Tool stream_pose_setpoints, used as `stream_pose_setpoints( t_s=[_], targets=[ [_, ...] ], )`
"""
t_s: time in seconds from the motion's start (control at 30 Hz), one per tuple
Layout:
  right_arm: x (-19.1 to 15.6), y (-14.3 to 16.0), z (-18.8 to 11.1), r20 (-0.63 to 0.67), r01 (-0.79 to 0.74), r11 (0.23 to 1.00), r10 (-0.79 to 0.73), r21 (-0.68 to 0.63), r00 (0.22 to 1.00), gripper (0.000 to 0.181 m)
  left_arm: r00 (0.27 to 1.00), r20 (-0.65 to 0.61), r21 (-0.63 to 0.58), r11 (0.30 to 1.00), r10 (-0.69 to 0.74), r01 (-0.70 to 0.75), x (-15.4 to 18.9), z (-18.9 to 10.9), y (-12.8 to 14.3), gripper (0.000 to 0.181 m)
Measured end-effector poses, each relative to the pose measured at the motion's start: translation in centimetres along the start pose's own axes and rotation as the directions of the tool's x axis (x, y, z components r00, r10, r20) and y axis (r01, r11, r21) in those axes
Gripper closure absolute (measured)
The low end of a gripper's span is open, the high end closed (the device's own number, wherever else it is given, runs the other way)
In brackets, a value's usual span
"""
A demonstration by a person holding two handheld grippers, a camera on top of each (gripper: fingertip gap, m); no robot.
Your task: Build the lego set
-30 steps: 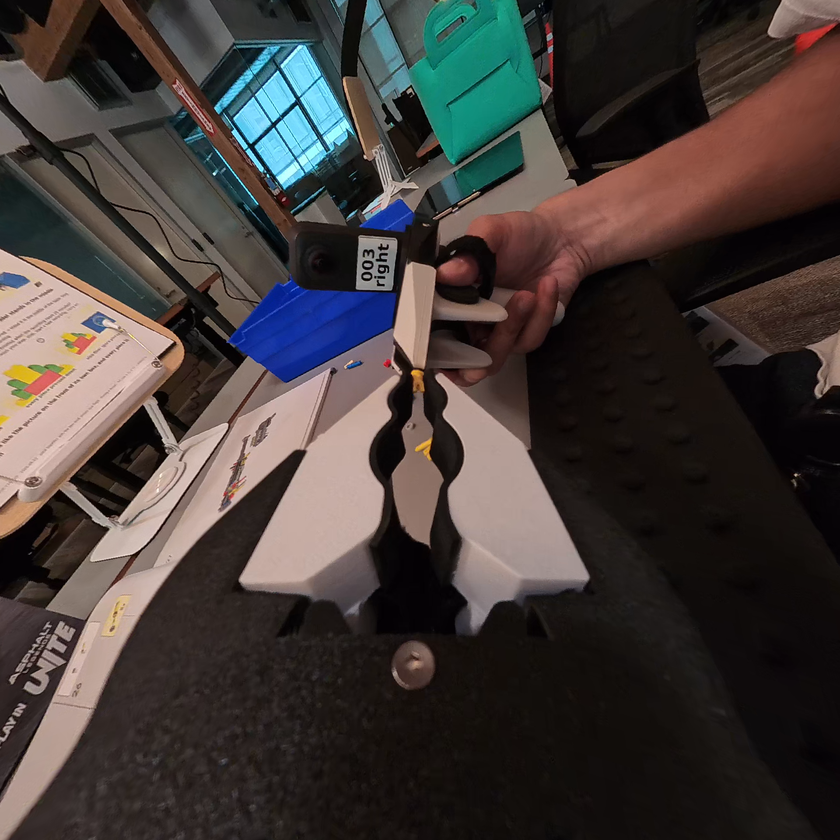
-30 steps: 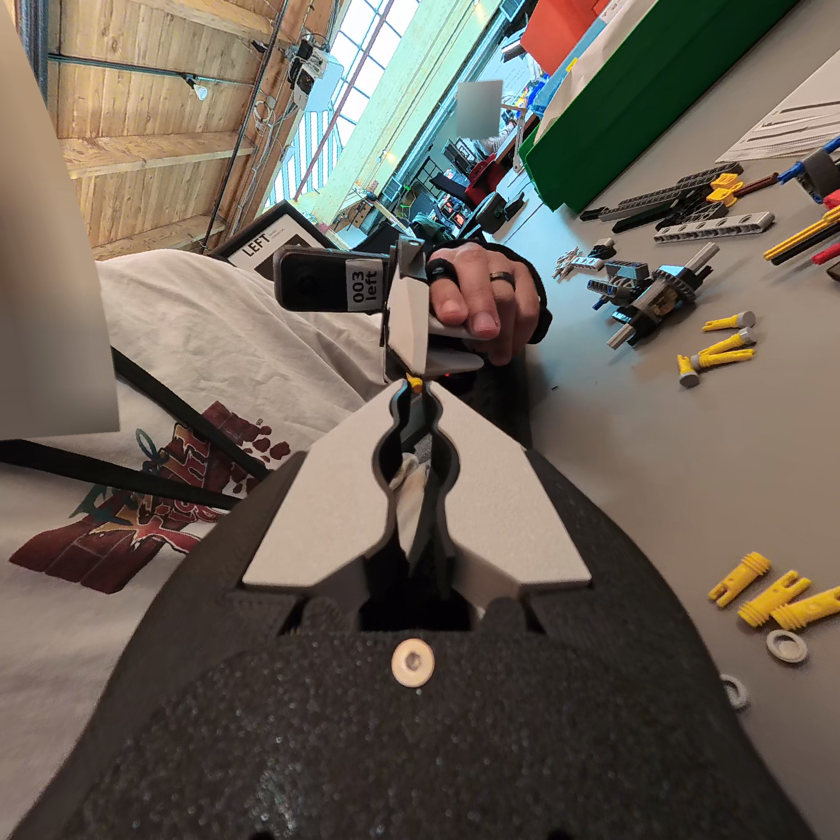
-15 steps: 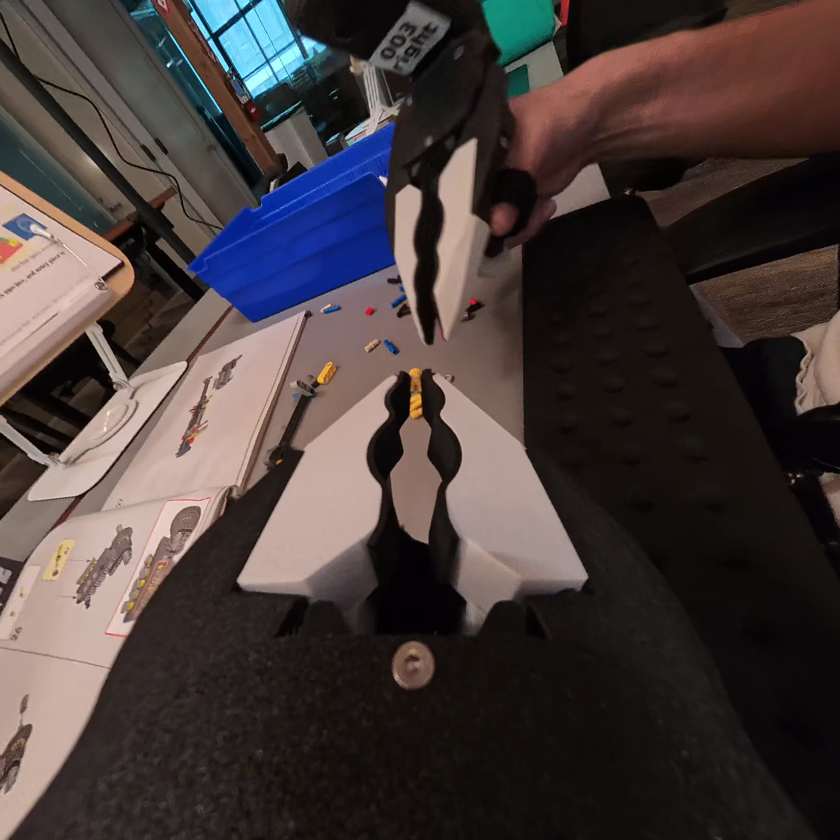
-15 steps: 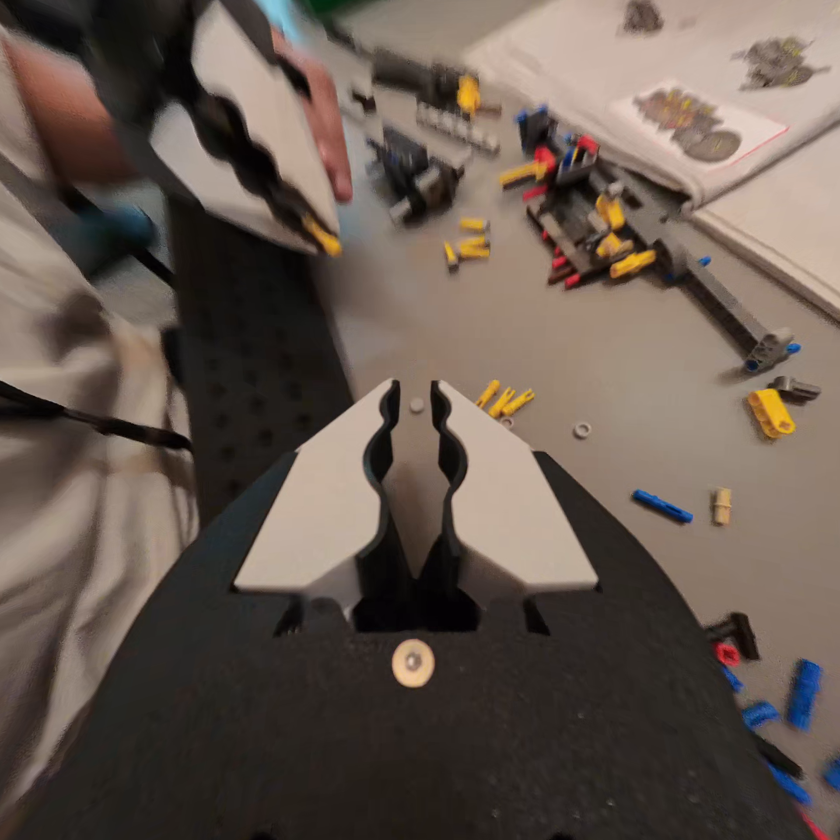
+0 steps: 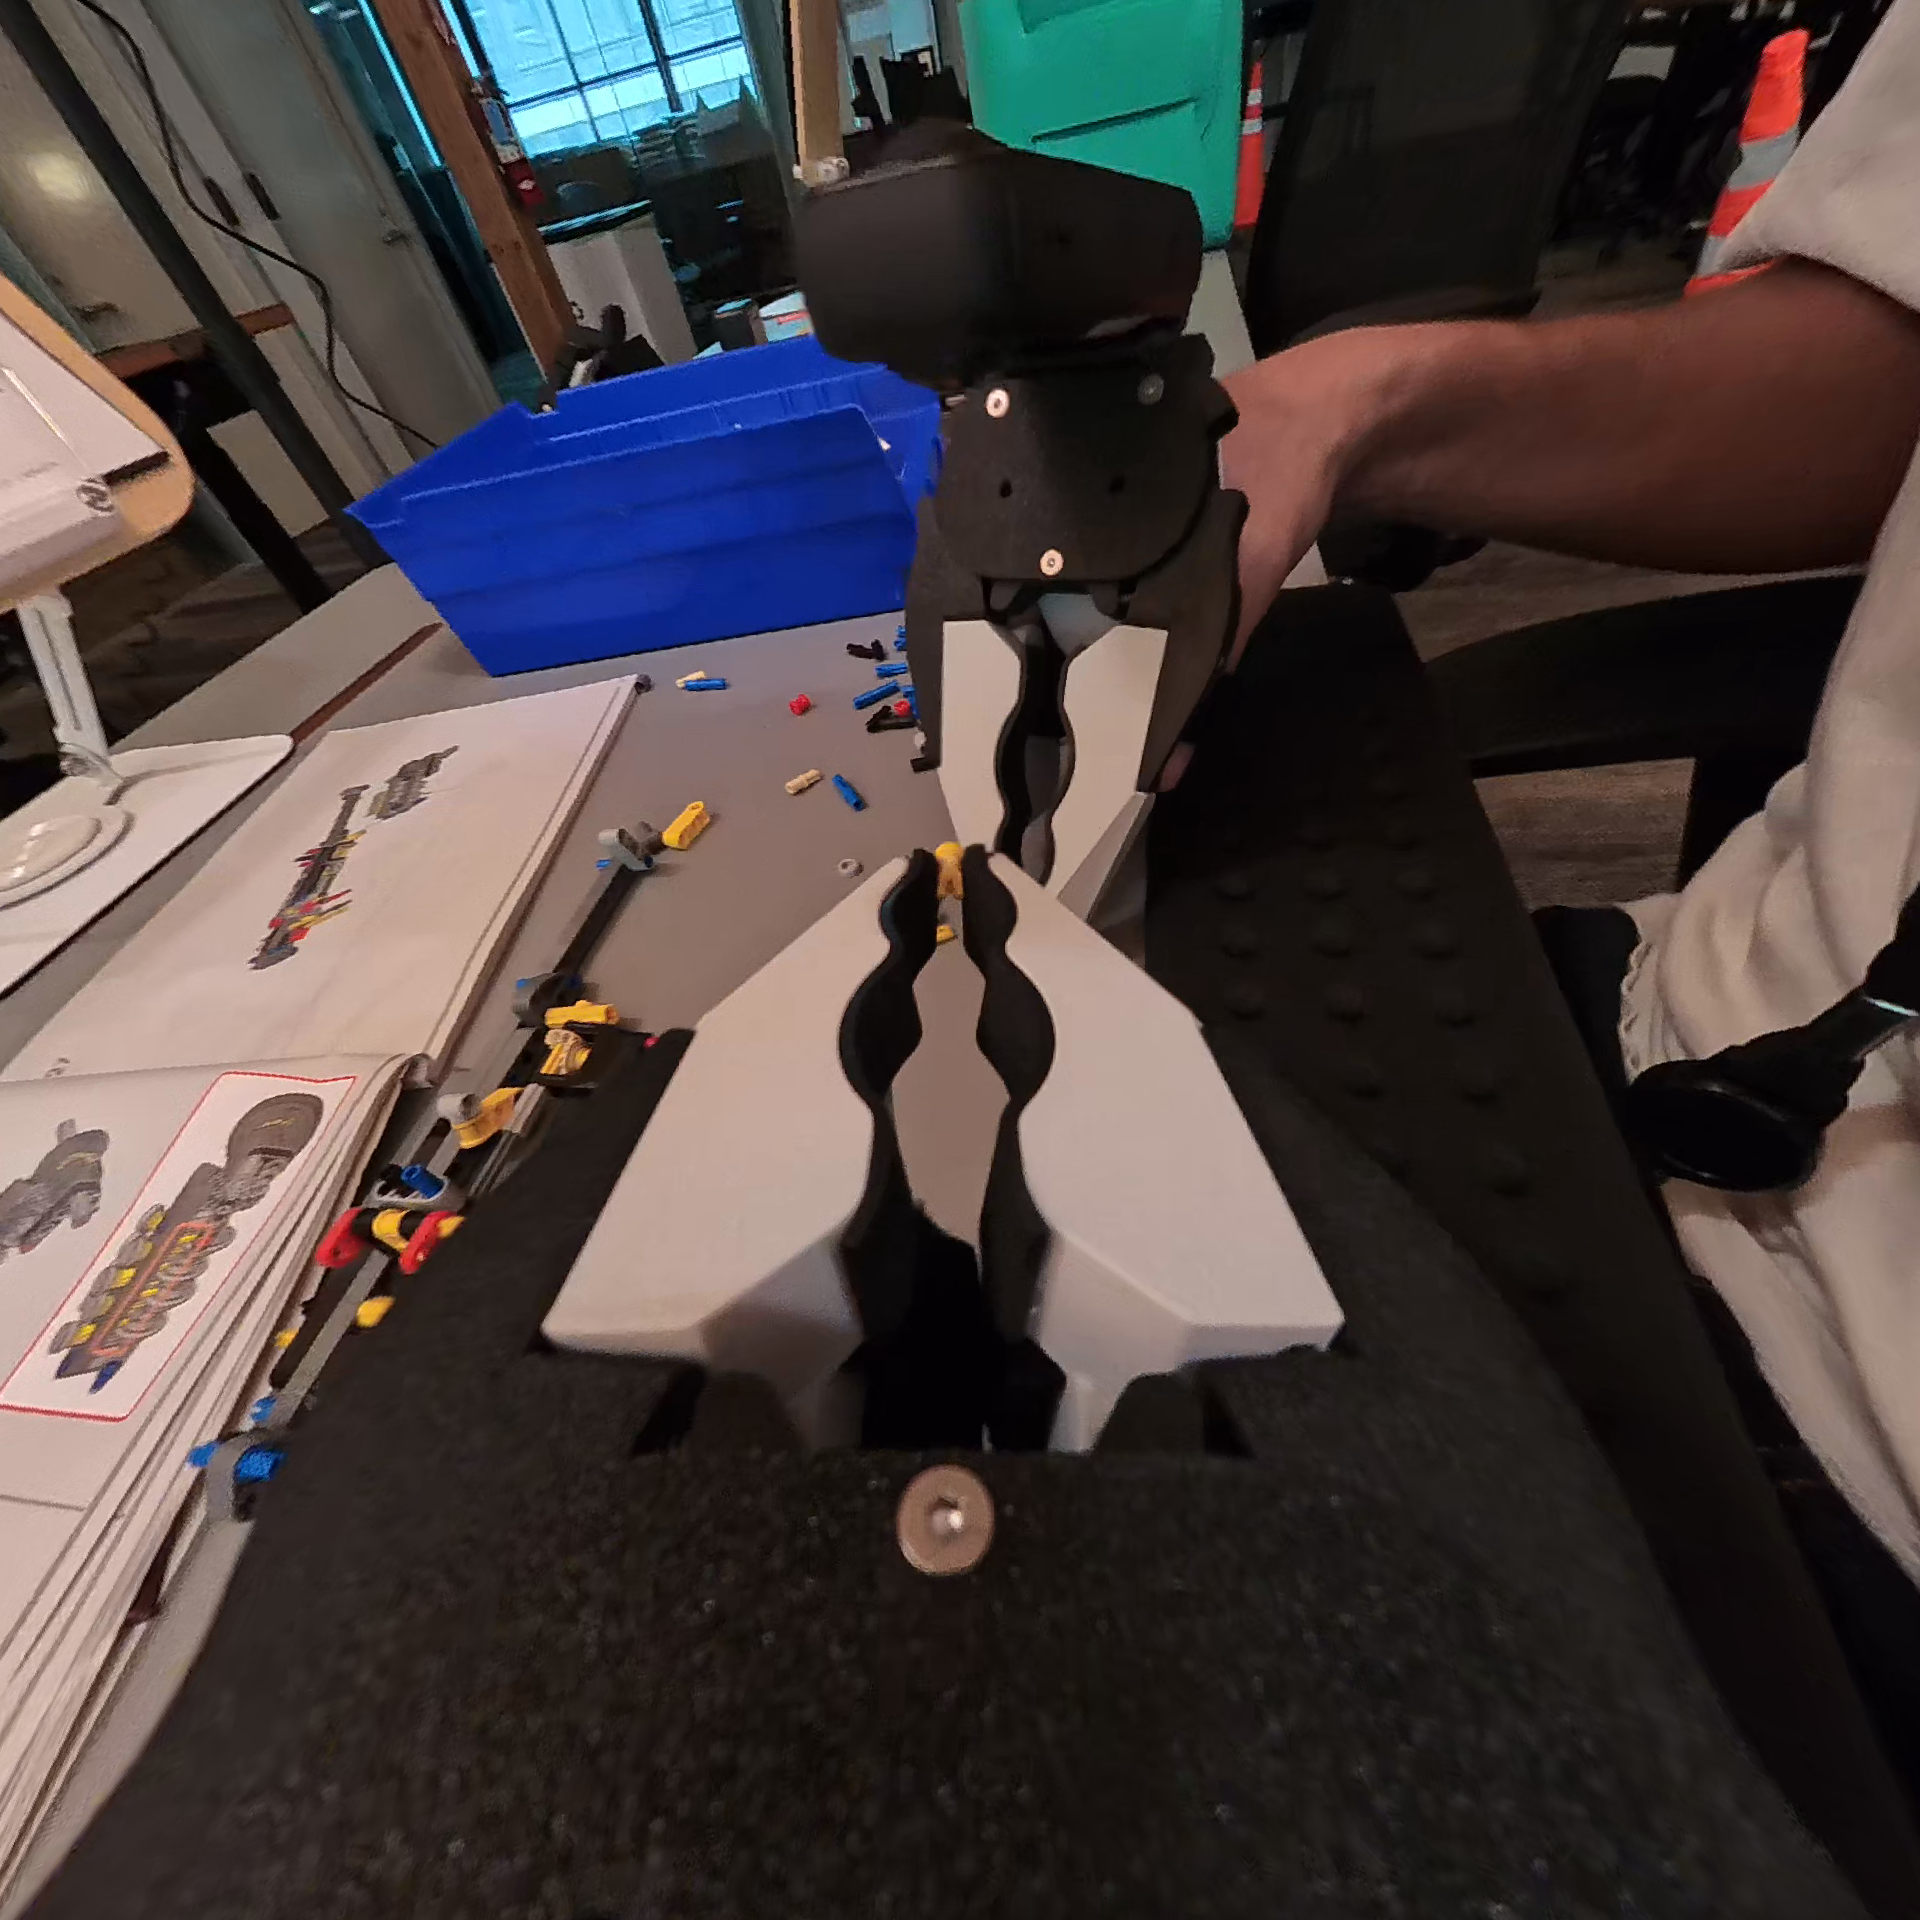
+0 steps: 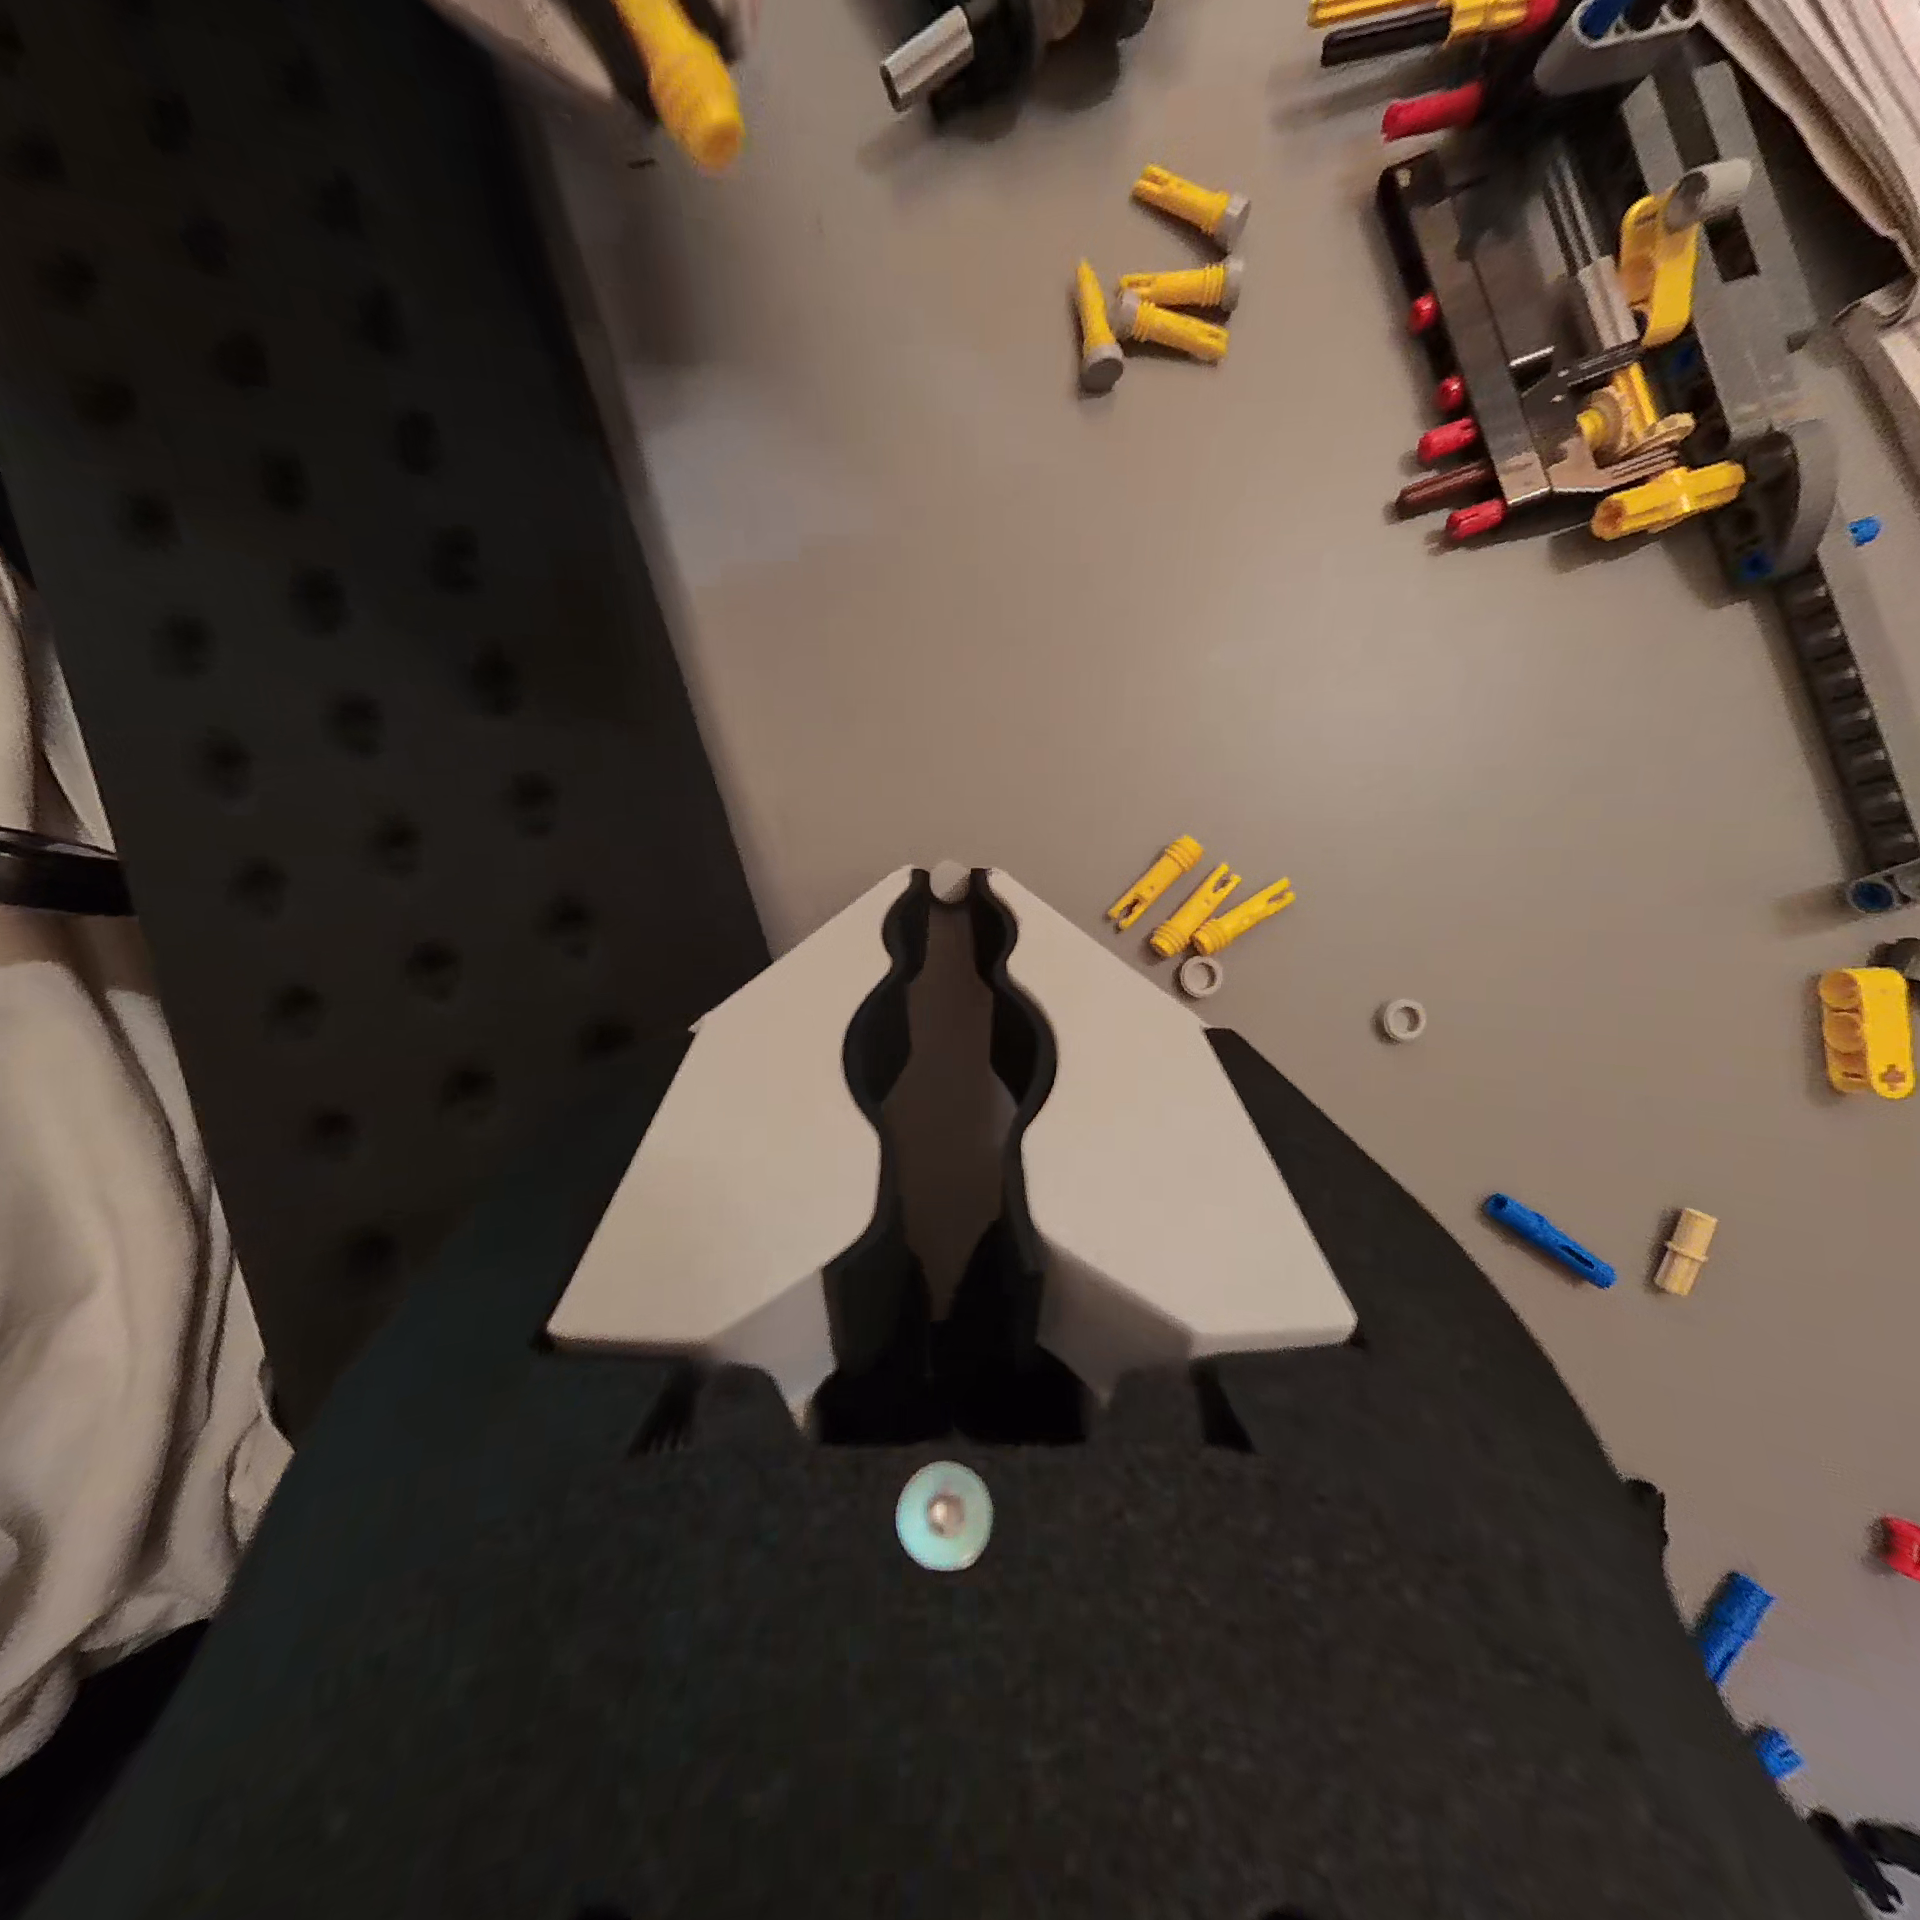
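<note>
I've got the left gripper clenched on a yellow pin; pin sits right at the fingertips, long axis roughly along the fingers, free end poking fwd. Right gripper is pointed down at the grey table, tips pinched on a small grey bush, so it reads as grasping that, though there's blur. In the left wrist view the right gripper hangs just beyond and above my left tips, nearly touching. Relation that matters, imo: bush's hole has to line up w/ the pin's axis, so the two tip pairs must meet nose to nose; right one is nearer the spare parts: three yellow pins and two loose bushes just right of its tips. Partly built chassis lies far right, by the instruction book.
</note>
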State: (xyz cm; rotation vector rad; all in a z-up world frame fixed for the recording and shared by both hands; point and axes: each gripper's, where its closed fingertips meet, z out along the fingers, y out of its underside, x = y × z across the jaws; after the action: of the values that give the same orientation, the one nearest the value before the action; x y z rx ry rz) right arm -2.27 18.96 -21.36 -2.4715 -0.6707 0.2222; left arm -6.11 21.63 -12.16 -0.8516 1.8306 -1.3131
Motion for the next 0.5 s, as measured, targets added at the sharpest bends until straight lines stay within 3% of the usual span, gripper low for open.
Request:
stream_pose_setpoints(
  t_s=[0.17,0.27,0.33,0.4,0.43,0.5],
  targets=[
    [0.0,-0.1,0.1,0.027,0.005,1.000,-0.005,0.006,1.000,0.175,0.998,-0.024,0.027,0.998,-0.060,0.060,-0.2,-0.3,-0.3,0.177],
    [-0.4,-3.6,-1.1,0.165,-0.133,0.964,0.096,0.232,0.982,0.175,0.994,0.013,0.092,0.990,-0.109,0.107,-1.6,-1.0,-1.1,0.177],
    [0.3,-7.5,-3.4,0.308,-0.318,0.836,0.189,0.448,0.932,0.175,0.991,0.044,0.148,0.982,-0.126,0.118,-2.5,-1.5,-1.8,0.177],
    [0.4,-11.1,-6.2,0.556,-0.547,0.615,0.203,0.568,0.806,0.176,0.992,0.071,0.193,0.977,-0.101,0.086,-2.9,-1.9,-2.4,0.177],
    [0.6,-12.2,-6.9,0.656,-0.643,0.519,0.194,0.562,0.730,0.175,0.993,0.075,0.203,0.976,-0.090,0.073,-2.9,-1.9,-2.6,0.177],
    [0.5,-13.1,-7.0,0.782,-0.757,0.428,0.161,0.494,0.602,0.175,0.992,0.103,0.220,0.975,-0.068,0.044,-3.2,-1.9,-2.9,0.177]
  ],
)
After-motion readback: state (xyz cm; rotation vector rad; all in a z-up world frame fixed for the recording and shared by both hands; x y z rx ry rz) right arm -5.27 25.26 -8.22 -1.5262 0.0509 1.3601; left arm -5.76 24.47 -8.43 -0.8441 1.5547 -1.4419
